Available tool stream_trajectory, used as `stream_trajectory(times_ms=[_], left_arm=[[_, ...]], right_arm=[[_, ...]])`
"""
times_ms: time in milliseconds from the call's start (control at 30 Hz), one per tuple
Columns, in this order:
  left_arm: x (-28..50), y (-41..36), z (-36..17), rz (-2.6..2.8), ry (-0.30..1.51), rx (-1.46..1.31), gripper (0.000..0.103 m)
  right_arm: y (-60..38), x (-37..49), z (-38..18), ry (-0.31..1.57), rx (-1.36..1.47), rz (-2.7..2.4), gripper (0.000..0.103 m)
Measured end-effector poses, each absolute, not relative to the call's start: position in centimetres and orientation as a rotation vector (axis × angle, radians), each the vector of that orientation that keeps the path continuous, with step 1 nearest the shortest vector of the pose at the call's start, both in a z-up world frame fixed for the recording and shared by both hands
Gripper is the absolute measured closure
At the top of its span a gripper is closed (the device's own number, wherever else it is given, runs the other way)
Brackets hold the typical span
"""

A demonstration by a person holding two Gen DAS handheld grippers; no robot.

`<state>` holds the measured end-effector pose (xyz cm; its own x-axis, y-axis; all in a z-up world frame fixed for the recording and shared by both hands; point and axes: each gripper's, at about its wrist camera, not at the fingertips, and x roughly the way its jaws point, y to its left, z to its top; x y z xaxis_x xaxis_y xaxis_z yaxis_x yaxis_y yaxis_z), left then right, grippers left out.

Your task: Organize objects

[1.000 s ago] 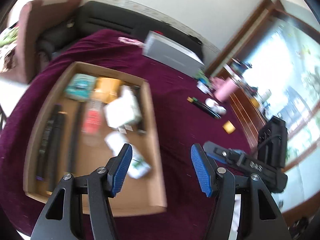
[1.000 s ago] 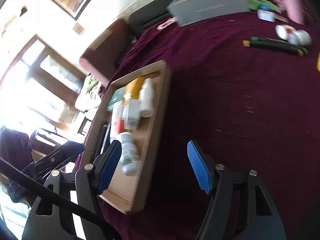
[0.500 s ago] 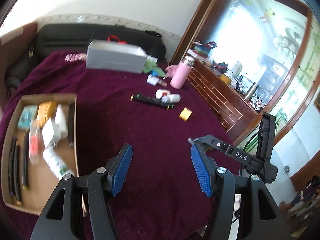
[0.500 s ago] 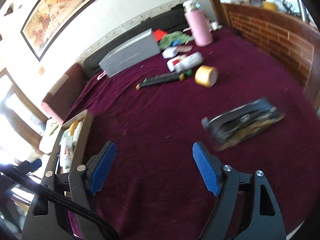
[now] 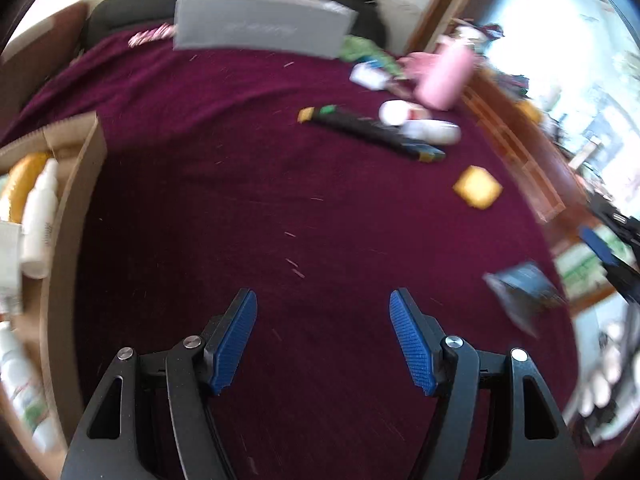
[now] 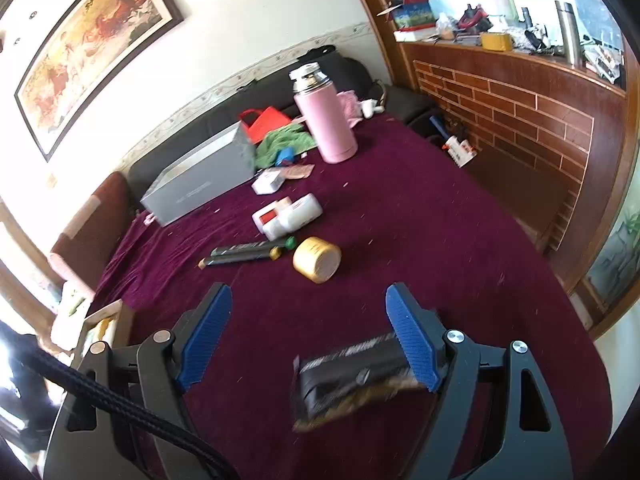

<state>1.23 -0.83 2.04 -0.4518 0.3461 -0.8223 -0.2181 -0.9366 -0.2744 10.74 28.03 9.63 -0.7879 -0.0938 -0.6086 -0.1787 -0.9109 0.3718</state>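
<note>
Jaws wide on both grippers, nothing held; right gripper approaches dark packet, must drop lower & close.

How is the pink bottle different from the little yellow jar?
The pink bottle stands upright; the yellow jar lies on its side. The bottle is tall and slim with a silver cap; the jar is short and squat, yellow all over. Both rest on the purple cloth.

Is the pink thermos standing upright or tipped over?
Upright: the pink thermos stands on its base on the maroon cloth, silver cap on top.
</note>
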Motion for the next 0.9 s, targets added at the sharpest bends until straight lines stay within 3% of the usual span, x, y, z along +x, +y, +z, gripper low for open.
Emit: stream_trajectory(times_ms=[133, 167, 233, 500, 767, 900], left_arm=[[0.1, -0.4, 1.4, 2.557, -0.055, -1.36, 0.038], [0.4, 0.0, 1.2, 2.582, 0.017, -1.32, 0.021], [0.8, 1.8, 0.2, 2.579, 0.253, -1.332, 0.001], [1.3, 1.0, -0.2, 2.594, 0.189, -1.337, 0.002], [0.9, 1.4, 0.2, 2.594, 0.191, -1.34, 0.001], [1.0, 1.4, 0.1, 2.594, 0.191, -1.34, 0.001]], right_arm=[[29.2, 8.3, 8.4, 0.651, -0.967, 2.847, 0.023], [29.5, 7.9, 8.1, 0.664, -0.957, 2.852, 0.023], [30.2, 7.2, 7.9, 0.696, -0.94, 2.867, 0.023], [34.1, 7.8, 6.3, 0.89, -0.799, 2.887, 0.023], [37.2, 7.1, 3.7, 1.286, -0.924, 2.796, 0.022], [37.5, 7.4, 3.3, 1.351, -0.926, 2.781, 0.022]])
